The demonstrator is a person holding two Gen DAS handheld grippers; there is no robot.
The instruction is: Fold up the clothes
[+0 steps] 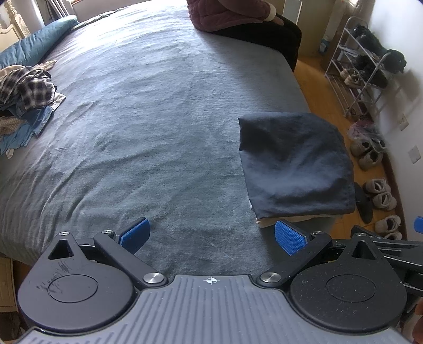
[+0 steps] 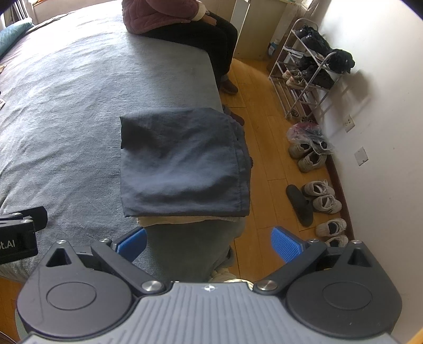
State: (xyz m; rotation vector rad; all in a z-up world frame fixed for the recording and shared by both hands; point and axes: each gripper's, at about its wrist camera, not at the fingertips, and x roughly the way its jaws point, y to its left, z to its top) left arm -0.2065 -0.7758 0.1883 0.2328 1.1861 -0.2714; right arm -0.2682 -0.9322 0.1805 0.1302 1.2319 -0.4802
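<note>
A folded dark navy garment (image 1: 296,164) (image 2: 182,161) lies on top of a folded cream piece (image 2: 185,220) at the bed's right edge. A heap of unfolded clothes (image 1: 26,98), plaid and blue among them, sits at the bed's left side. My left gripper (image 1: 211,235) stands open over the grey bedspread (image 1: 148,132), just left of the folded stack, with nothing between its blue pads. My right gripper (image 2: 208,243) is open too, hovering in front of the stack near the bed's corner, holding nothing.
A person (image 2: 169,18) sits on the far right edge of the bed. A teal pillow (image 1: 37,45) lies at the far left. Along the wall stand a shoe rack (image 2: 309,66) and several shoes (image 2: 317,195) on the wooden floor (image 2: 264,169).
</note>
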